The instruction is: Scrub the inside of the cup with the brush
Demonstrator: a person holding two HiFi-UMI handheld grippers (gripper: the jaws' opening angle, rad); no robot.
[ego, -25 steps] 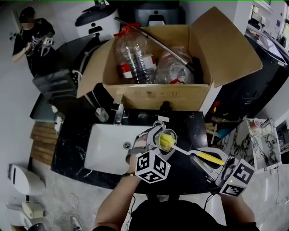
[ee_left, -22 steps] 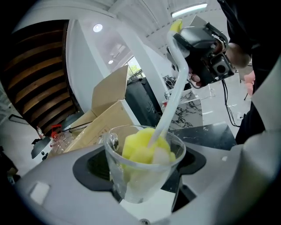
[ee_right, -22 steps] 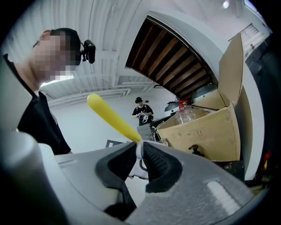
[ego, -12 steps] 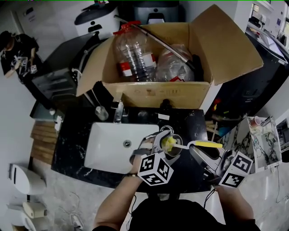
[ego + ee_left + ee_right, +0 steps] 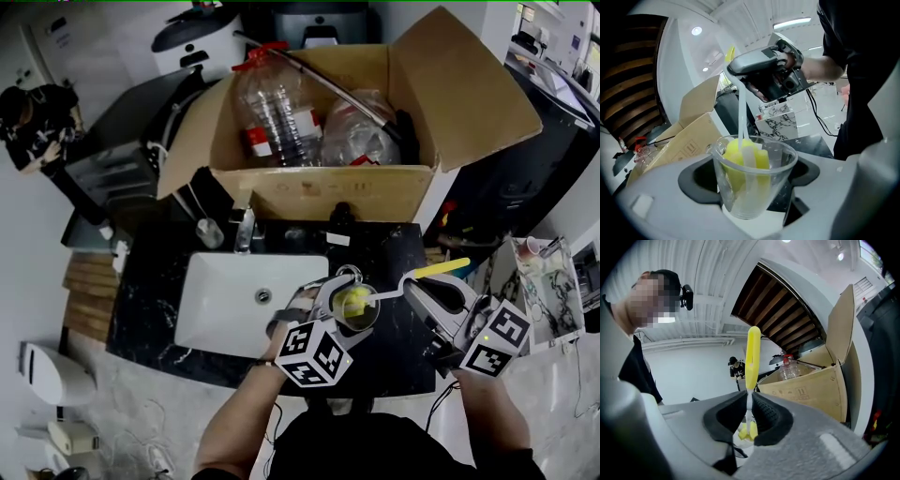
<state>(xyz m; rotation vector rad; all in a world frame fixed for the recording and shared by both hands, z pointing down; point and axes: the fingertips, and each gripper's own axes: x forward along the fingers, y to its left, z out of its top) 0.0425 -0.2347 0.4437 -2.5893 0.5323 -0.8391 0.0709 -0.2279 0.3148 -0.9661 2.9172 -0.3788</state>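
A clear glass cup [image 5: 357, 307] [image 5: 754, 180] is held over the dark counter beside the sink, with my left gripper [image 5: 339, 302] [image 5: 752, 187] shut on it. A brush [image 5: 412, 277] with a yellow handle end [image 5: 752, 355] and a white stem has its yellow sponge head [image 5: 740, 157] [image 5: 352, 302] down inside the cup. My right gripper [image 5: 427, 300] [image 5: 749, 420] is shut on the brush's stem, to the right of the cup. The sponge head [image 5: 747, 431] also shows below the right jaws.
A white sink basin [image 5: 230, 305] with a faucet [image 5: 246, 230] lies left of the cup in the black counter [image 5: 394, 248]. An open cardboard box [image 5: 328, 192] of plastic bottles [image 5: 272, 112] stands behind. A person [image 5: 37, 117] stands at far left.
The right gripper has swung up and right, tilting the brush handle upward, while the sponge head stays in the cup. The cup has shifted slightly right and toward me.
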